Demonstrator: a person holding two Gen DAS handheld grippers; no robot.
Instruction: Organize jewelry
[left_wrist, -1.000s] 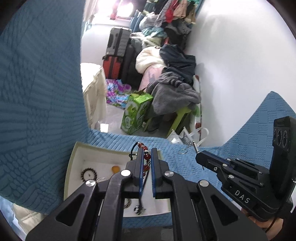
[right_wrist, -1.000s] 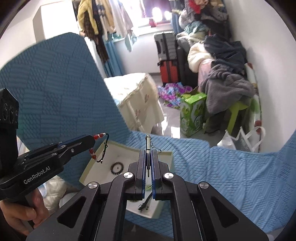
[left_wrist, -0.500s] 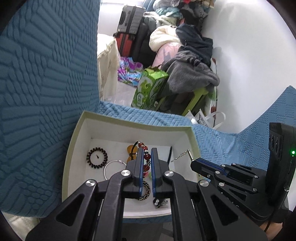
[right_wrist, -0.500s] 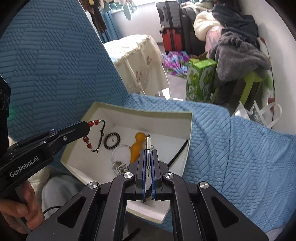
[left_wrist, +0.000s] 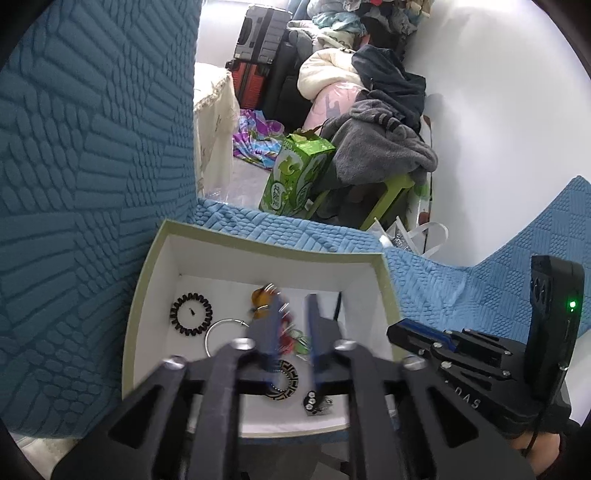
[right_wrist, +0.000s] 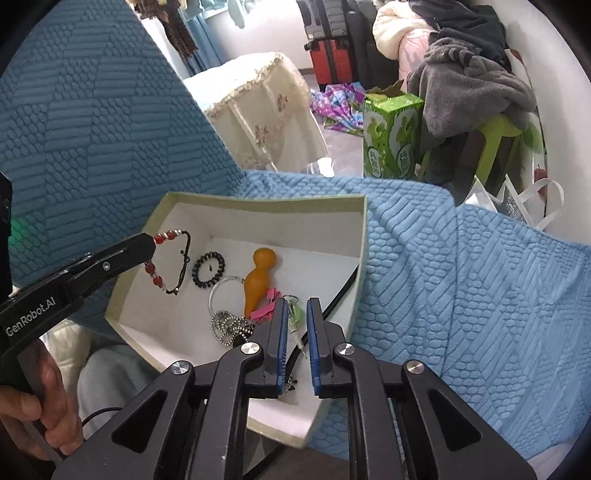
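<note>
Jaws on the L gripper (left_wrist: 293, 306) are opening, pads standing apart & motion-blurred in its own view, w/ the red-bead bracelet (left_wrist: 286, 338) showing btwn them as a red smear near the left pad. R gripper (right_wrist: 296, 306) jaws are opening too, blue pads parted w/ a thin metal pin (right_wrist: 300, 341) lying in the gap, neither pad pressing it. R-wrist view is showing what the L view isn't: the bracelet's full loop, red beads plus dark cord, is dangling from the L gripper's tip, hanging just inside the left wall of the box (right_wrist: 266, 201), above its floor. L-wrist view is giving the opposite angle, showing the R gripper's tip reaching over the box's right rim, green light glowing on its body, plus a round black-and-pale patterned ring (left_wrist: 282, 384) under the L fingers, hidden from the R cam. Inside the box other pieces are lying on the white floor: a black bead ring (right_wrist: 208, 269) just right of the dangling bracelet, a silver hoop (right_wrist: 221, 291) next to it, an orange gourd pendant (right_wrist: 258, 280) mid-box, a pink clip (right_wrist: 264, 314) touching the pendant's base, close to the R gripper's left pad. Box is sitting on a blue quilted cover (right_wrist: 461, 277). A person's hand (right_wrist: 48, 406) is gripping the L gripper's handle at lower left. Farther back a green carton (right_wrist: 391, 133) is standing on the floor beside piled clothes.
</note>
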